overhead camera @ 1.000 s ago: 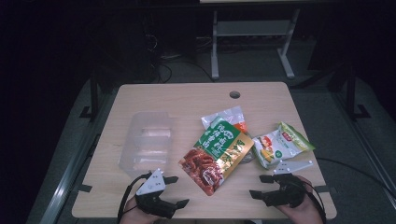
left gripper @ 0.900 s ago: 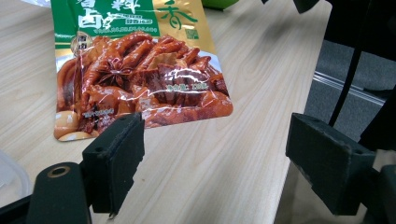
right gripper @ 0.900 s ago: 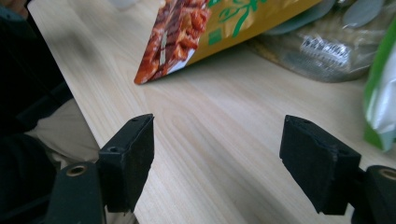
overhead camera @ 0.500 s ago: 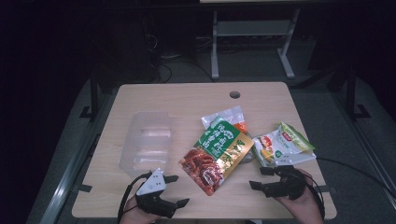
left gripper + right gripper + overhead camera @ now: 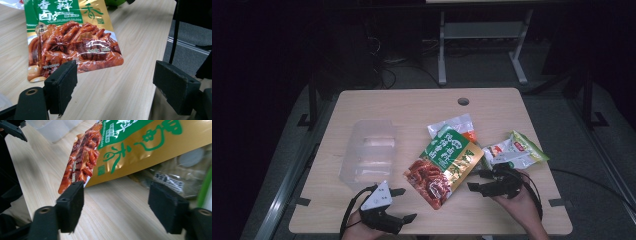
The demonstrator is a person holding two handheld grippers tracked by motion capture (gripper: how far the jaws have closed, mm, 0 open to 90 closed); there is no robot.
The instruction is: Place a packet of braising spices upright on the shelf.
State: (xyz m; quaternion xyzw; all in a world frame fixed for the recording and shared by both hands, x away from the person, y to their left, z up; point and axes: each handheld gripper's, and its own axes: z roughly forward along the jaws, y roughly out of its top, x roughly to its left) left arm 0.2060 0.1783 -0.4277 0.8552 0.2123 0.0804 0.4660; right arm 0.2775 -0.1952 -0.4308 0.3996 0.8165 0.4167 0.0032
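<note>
pouch point(image 5: 443, 167): flat foil snack bag, green and gold top, red braised-food photo at the bottom; lies slantwise near the table's point(image 5: 412, 102) near edge, middle, its bottom corner toward that edge
pouch overlap: upper end rests over a silver bag point(image 5: 453, 125); right edge just beside a green-white bag point(image 5: 515, 150)
handling: looks light, thin, soft and floppy; glossy film, likely slippery; contents seem lumpy, so it may sag when lifted
where to grip: judged best at the flat sealed bottom edge or the free right side edge, where a jaw can slip under; not mid-panel
right gripper point(image 5: 487, 181): released, jaws wide apart, just beside the pouch's right edge, near the table's near-right part; not touching it
left gripper point(image 5: 401, 205): released, jaws spread, at the near edge left of the pouch, apart from it
tray point(image 5: 368, 152): clear plastic, empty, left of the pouch
step: looks like right gripper closing in on the pouch
</note>
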